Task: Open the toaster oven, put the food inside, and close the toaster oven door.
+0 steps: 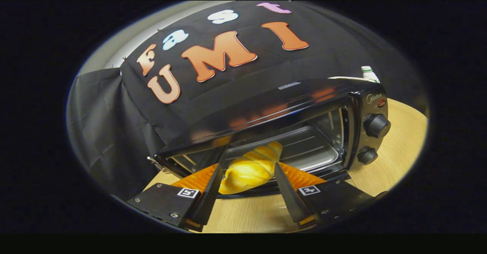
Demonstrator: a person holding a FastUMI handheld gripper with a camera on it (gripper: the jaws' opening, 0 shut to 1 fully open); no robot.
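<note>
The gripper (pixel 247 178) has its jaws clamped on the bread roll (pixel 251 166), poking it toward twelve o'clock into the open toaster oven (pixel 304 105) over its tray (pixel 312 147), so next up is probably letting go, then shutting the door.

Brand "Midea" on toaster oven (pixel 304 132) control panel above the knobs, square coded markers on gripper (pixel 247 178)

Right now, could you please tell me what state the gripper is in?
Gripper: closed on the bread roll, one finger pressing each side, holding it at the open toaster oven mouth, over the tray.
</note>
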